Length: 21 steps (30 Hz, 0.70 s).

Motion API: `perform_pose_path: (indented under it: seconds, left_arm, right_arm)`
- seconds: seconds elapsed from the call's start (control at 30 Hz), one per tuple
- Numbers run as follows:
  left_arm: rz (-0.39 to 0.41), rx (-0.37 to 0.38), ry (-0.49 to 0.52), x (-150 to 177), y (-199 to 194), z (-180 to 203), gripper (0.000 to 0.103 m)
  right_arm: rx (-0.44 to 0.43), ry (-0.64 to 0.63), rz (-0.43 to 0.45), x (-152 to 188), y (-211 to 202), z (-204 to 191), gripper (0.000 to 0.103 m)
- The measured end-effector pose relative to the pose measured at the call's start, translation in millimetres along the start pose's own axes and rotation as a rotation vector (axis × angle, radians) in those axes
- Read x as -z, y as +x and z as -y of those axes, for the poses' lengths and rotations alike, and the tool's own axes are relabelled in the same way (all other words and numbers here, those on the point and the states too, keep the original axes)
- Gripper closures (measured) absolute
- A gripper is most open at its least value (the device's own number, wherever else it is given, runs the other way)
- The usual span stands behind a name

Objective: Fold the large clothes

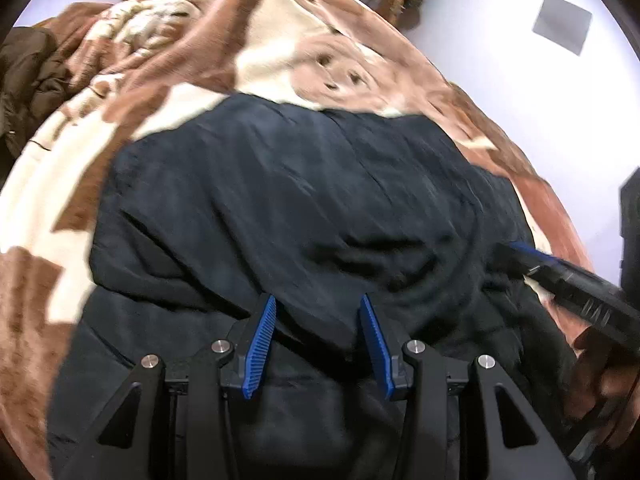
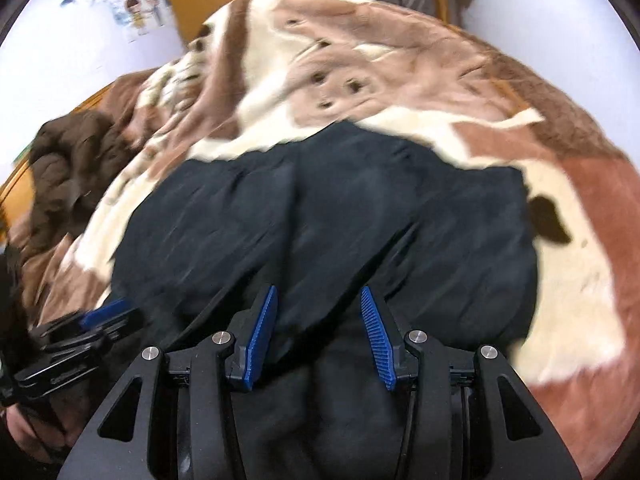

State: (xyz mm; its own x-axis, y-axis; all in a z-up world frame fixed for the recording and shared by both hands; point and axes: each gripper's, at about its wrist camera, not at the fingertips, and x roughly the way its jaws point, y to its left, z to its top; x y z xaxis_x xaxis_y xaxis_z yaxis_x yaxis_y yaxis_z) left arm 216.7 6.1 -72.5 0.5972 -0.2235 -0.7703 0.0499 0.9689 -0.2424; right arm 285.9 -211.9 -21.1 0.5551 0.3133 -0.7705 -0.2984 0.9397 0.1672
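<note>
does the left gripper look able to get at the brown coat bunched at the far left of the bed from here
Probably yes. The left gripper stands open over the dark navy garment, holding nothing, and only bare blanket lies between it and the brown coat. It is off to the side, so the hand must travel there.

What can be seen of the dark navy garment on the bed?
The garment is a large dark navy piece of soft, matte cloth, wrinkled and bunched into folds at its near edge. It lies spread across a brown and cream blanket, its far edge fairly straight. Both views are blurred, so seams and fastenings cannot be made out. Whether either claw grips it cannot be told.
</note>
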Motion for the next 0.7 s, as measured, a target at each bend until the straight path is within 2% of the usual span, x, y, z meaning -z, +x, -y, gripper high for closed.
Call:
perform_pose_path:
  seconds: [0.1, 0.17, 0.4, 0.7]
  left_arm:
    - [-0.067, -0.02, -0.026, 9.1, 31.0, -1.3, 0.057]
    - [-0.082, -0.019, -0.054, 12.0, 44.9, -7.7, 0.056]
    - [-0.078, -0.043, -0.023, 15.6, 64.8, -6.2, 0.056]
    - [-0.062, -0.077, 0.016, 13.2, 81.5, 7.2, 0.056]
  right_arm:
    - [0.01, -0.008, -0.082, 11.6, 33.4, -6.5, 0.059]
    - [0.025, 0.019, -0.128, 16.2, 57.1, 1.5, 0.059]
    - [0.063, -0.016, -0.115, 23.8, 79.3, 0.4, 0.058]
    - [0.093, -0.035, -0.102, 28.2, 76.8, -4.0, 0.058]
